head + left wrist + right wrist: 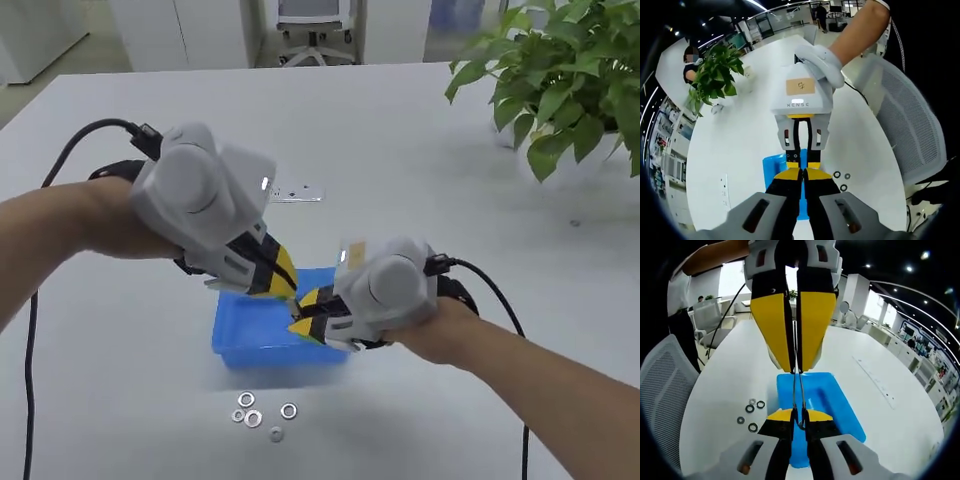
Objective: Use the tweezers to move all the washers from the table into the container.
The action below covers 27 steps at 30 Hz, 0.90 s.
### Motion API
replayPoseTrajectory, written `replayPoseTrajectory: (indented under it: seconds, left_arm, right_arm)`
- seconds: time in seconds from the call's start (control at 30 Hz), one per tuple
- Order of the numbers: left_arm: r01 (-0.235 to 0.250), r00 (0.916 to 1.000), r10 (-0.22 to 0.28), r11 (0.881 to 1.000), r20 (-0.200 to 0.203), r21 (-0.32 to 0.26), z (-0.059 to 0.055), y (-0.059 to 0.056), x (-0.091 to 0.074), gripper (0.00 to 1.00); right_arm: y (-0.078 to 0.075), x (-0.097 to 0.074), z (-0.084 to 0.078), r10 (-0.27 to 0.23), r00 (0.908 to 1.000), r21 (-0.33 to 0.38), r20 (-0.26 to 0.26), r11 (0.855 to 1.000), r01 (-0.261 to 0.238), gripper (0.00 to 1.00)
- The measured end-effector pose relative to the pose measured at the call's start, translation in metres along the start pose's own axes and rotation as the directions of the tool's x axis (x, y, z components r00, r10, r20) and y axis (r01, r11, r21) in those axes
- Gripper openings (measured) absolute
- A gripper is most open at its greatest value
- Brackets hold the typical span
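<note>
A blue container [262, 342] sits on the white table, and several washers [262, 411] lie just in front of it. My two grippers meet tip to tip above the container. The left gripper [283, 278] comes in from the upper left and the right gripper [300, 318] from the right. In the right gripper view, thin metal tweezers [797, 385] run from the left gripper's yellow jaws down into the right gripper [800, 420]. Both grippers are shut on them over the container [835, 400], with the washers [751, 415] to the left. The left gripper [804, 171] faces the right one, beside washers [841, 180].
A potted plant [560, 80] stands at the table's far right. A small white strip [295, 193] lies behind the grippers. An office chair [310, 25] stands beyond the table and a mesh chair [905, 125] at its near side. Black cables trail from both grippers.
</note>
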State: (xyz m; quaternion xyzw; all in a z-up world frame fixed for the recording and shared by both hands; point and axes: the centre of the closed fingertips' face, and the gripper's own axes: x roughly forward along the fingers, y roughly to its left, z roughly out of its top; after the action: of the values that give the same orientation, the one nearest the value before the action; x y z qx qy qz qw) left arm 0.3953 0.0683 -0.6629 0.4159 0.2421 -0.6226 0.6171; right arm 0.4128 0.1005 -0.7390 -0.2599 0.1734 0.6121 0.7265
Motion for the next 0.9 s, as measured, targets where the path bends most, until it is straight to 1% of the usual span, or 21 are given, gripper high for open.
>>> replayPoseTrajectory:
  seconds: [0.1,0.27,0.57,0.9]
  left_arm:
    - [-0.001,1.0000,0.001,1.000,0.001,-0.001,-0.003,0.004,0.001,0.05]
    - [0.005,1.0000,-0.005,1.000,-0.005,-0.002,-0.011,0.012,0.005,0.05]
    - [0.010,0.9999,-0.010,1.000,-0.008,-0.009,-0.023,0.021,0.014,0.05]
    - [0.025,0.9996,-0.026,0.999,-0.013,-0.027,-0.035,0.025,0.024,0.05]
  right_arm:
    - [-0.004,0.003,0.000,-0.005,1.0000,0.007,0.002,1.000,0.004,0.09]
    - [-0.012,0.012,-0.003,-0.010,0.9999,0.028,0.004,1.000,0.010,0.09]
    - [-0.021,0.024,-0.012,0.000,1.0000,0.047,-0.001,0.999,0.000,0.10]
    - [-0.023,0.036,-0.022,0.020,0.9997,0.059,-0.012,0.998,-0.020,0.10]
